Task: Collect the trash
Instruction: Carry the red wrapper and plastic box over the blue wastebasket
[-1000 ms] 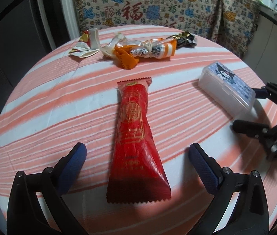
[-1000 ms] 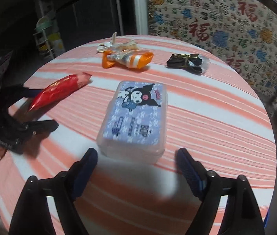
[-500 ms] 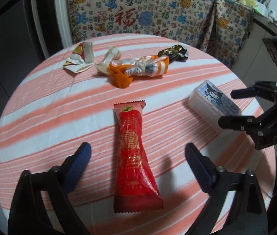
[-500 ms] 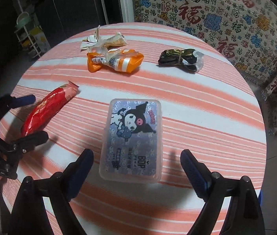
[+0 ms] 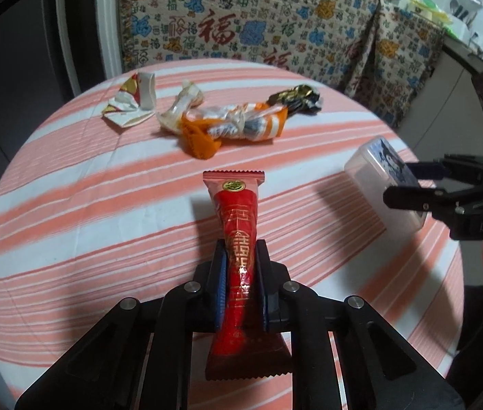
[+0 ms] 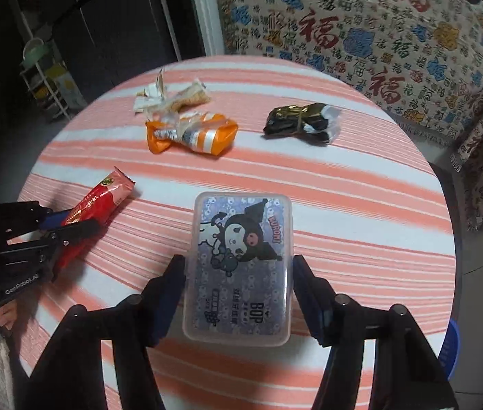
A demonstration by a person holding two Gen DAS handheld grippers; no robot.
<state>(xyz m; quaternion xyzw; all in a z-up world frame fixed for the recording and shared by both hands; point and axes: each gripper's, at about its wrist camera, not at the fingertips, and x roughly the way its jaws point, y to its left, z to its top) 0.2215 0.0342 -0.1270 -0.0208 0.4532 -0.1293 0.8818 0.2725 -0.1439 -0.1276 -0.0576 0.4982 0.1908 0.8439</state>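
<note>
My left gripper (image 5: 240, 256) is shut on a long red snack wrapper (image 5: 238, 225), pinching its middle above the striped round table (image 5: 70, 212); the wrapper also shows in the right wrist view (image 6: 101, 201). My right gripper (image 6: 238, 263) is shut on a clear plastic box with a cartoon label (image 6: 241, 266), jaws pressed on its two long sides. The box also shows in the left wrist view (image 5: 381, 174). An orange-and-white wrapper (image 6: 193, 133), a black-and-gold wrapper (image 6: 299, 123) and a crumpled white wrapper (image 6: 169, 99) lie at the table's far side.
A torn red-white wrapper (image 5: 132, 102) lies at the far left of the table. A patterned cloth (image 5: 241, 27) hangs behind the table. A dark cabinet (image 6: 111, 34) and a small rack (image 6: 46, 78) stand at the left.
Both grippers have closed: the left on the red wrapper, the right on the plastic box. Both have moved forward over their objects.
</note>
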